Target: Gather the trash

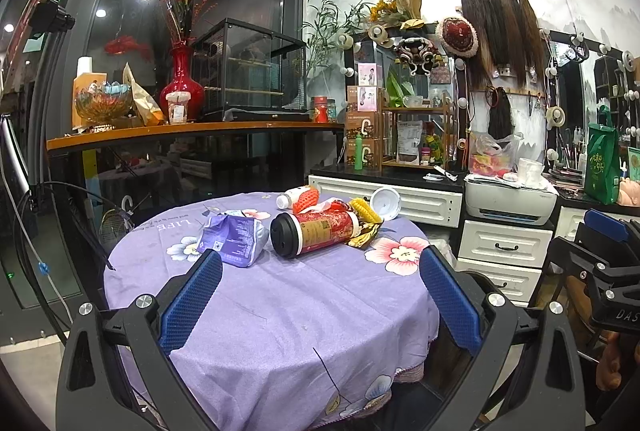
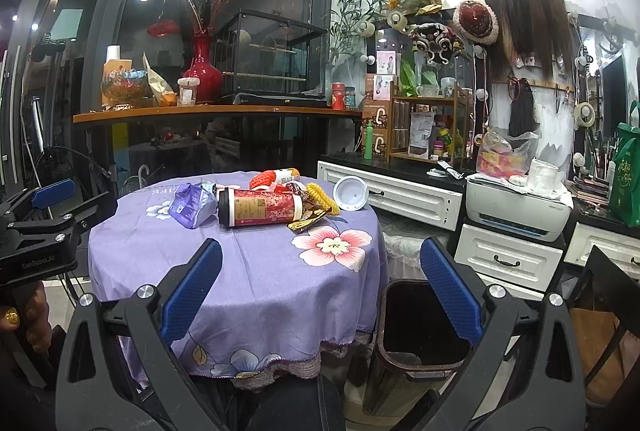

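Both the left tool and right tool hang spread wide and empty, near the tabletop; the trash sits at its far side, the bin on the floor to the right. The cup lies on its side, so a nudge could roll it off, and the lid balances near the far edge; the cloth reads "LIFE", one tool "GenRobot.AI"

Before me stood a round table draped in a lilac floral cloth. On it lay a crumpled purple foil packet, a toppled red black-lidded cup, a white bottle in orange netting, yellow wrappers and a white round lid.
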`<action>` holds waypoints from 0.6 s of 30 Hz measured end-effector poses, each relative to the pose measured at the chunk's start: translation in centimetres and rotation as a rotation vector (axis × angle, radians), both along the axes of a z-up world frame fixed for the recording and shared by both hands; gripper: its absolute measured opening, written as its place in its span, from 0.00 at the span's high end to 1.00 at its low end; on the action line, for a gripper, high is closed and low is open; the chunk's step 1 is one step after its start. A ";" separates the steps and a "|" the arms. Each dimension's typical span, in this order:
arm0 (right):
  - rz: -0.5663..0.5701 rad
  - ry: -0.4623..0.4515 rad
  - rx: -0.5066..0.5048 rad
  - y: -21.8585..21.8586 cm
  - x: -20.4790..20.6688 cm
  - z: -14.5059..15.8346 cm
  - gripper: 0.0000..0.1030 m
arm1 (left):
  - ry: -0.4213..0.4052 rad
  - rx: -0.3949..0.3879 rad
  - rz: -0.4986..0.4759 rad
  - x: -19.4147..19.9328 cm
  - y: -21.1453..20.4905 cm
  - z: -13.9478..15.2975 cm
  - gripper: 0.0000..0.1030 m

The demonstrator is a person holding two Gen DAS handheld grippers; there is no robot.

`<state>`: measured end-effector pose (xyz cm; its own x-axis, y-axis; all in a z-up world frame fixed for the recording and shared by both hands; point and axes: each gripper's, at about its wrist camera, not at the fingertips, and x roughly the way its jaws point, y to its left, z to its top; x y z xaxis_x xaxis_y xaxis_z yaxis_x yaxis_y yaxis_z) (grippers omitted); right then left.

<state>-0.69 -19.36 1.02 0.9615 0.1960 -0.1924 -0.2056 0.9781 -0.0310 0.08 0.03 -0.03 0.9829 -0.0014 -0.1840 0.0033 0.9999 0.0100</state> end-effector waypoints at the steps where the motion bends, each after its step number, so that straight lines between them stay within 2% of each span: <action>1: 0.000 0.000 0.000 0.0 0.1 0.2 0.05 | 0.001 0.000 0.000 0.0 0.0 0.0 0.05; 12: 0.003 0.008 -0.002 0.0 0.1 -0.3 0.05 | 0.008 0.003 -0.004 0.1 0.0 0.0 0.05; 18: 0.011 0.046 -0.018 0.4 0.9 -0.8 0.05 | 0.053 0.004 -0.028 1.7 -0.1 -1.2 0.05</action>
